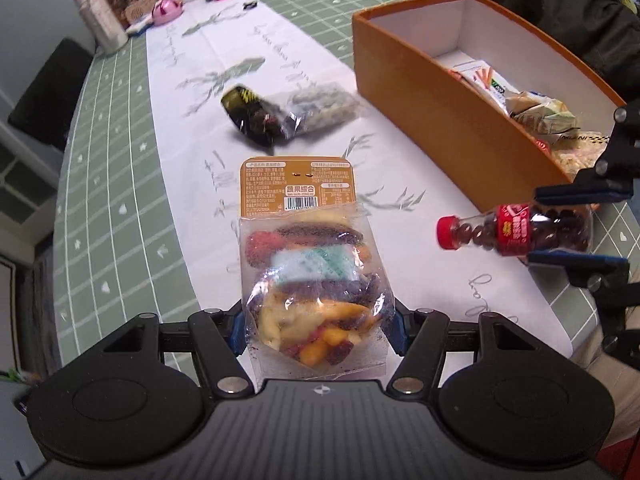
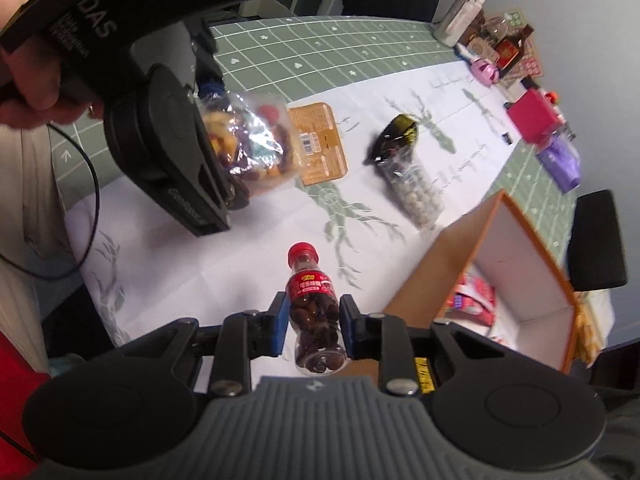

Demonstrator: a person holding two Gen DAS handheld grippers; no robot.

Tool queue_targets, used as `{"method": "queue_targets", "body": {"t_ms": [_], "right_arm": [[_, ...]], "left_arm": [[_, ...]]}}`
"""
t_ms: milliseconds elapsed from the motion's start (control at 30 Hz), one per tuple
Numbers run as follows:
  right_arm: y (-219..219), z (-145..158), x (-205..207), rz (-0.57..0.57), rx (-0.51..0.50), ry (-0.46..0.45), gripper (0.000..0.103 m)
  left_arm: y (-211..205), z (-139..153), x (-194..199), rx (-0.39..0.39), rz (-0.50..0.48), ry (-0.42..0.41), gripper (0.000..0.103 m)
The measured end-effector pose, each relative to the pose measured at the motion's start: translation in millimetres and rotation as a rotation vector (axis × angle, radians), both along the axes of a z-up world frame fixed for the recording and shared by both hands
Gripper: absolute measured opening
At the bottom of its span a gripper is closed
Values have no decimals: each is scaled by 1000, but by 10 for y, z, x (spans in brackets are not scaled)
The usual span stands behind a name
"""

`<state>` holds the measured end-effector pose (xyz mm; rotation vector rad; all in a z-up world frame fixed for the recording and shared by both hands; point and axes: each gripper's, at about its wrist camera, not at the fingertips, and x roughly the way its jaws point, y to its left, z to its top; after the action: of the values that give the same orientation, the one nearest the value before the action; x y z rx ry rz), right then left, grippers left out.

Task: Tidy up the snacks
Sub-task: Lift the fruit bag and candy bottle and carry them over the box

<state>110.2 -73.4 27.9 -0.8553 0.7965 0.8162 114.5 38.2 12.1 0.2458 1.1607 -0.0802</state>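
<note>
Gripper-held fruit bag (image 1: 316,280) over open runner (image 1: 256,52)

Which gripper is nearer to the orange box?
Right. The right gripper, shut on the small red-capped bottle, hangs just beside the orange box; the left gripper, holding the dried-fruit bag, is farther out.

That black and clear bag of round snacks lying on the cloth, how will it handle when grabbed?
The snack bag looks floppy: thin crinkled film. Its loose round contents would probably shift and sag. Likely light, and the glossy film may be slippery.
</note>
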Motion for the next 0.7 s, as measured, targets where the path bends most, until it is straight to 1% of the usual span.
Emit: {"method": "queue_targets", "body": {"t_ms": [67, 267, 367, 433, 500, 533, 567, 700], "right_arm": [[-84, 72, 34, -16, -3, -22, 24], [-388, 347, 240, -102, 42, -88, 22], [-557, 378, 397, -158, 36, -95, 22], [-688, 349, 511, -202, 27, -80, 21], [-813, 294, 610, -241, 17, -59, 18], [-869, 264, 655, -261, 13, -55, 3], [-929, 239, 700, -283, 10, -50, 0], [-1143, 149, 859, -348, 28, -20, 0]], "left_arm": [[-57, 99, 44, 13, -18, -22, 73], [-313, 430, 182, 1, -75, -128, 73], [-527, 517, 251, 24, -136, -153, 73], [-696, 544, 306, 51, -188, -161, 73], [-845, 549, 386, 64, -228, -163, 73], [-914, 548, 428, 65, -242, -160, 73], [-983, 543, 471, 65, -258, -158, 73], [-1241, 502, 640, 57, -302, -162, 73]]}}
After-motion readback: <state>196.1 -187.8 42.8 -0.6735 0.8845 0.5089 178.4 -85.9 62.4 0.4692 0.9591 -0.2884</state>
